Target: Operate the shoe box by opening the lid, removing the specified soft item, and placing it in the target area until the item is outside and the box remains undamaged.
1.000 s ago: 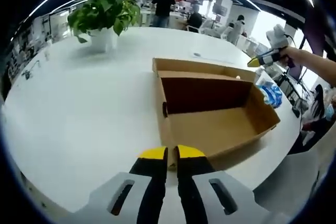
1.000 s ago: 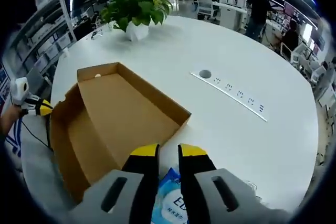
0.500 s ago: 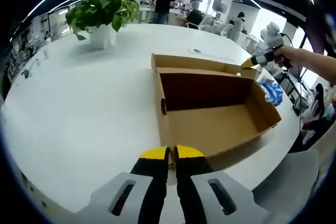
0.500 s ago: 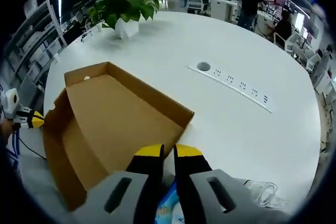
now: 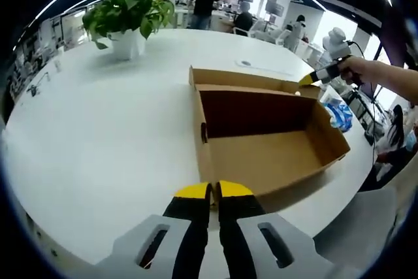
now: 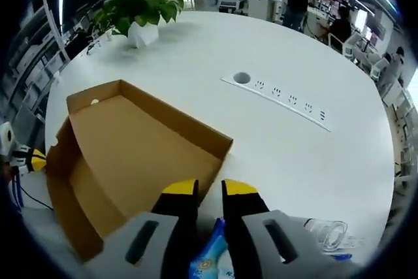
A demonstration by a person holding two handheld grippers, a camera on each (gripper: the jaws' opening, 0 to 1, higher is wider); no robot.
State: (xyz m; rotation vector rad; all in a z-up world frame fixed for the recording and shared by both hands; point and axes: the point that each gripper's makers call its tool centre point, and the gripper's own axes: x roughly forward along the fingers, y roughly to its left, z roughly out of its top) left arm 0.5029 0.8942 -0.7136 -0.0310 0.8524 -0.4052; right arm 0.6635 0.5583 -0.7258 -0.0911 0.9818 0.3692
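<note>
In the left gripper view my left gripper (image 5: pixel 213 191) has its yellow-tipped jaws almost together with nothing between them, just at the near wall of the shoe box (image 5: pixel 268 142). The box stands open on the white table (image 5: pixel 98 135), its lid folded back on the far side, and its inside looks bare. Beyond its far right corner I see my right gripper (image 5: pixel 326 70) in a hand (image 5: pixel 356 68), and a blue soft pack (image 5: pixel 337 114) lies on the table beside the box. In the right gripper view the right gripper (image 6: pixel 209 191) has a narrow gap between the jaws; the blue pack (image 6: pixel 212 262) lies under them, but I cannot tell if they touch it. Farther away stand a potted plant (image 6: pixel 138 8) and a strip of sockets (image 6: pixel 287 101).
</note>
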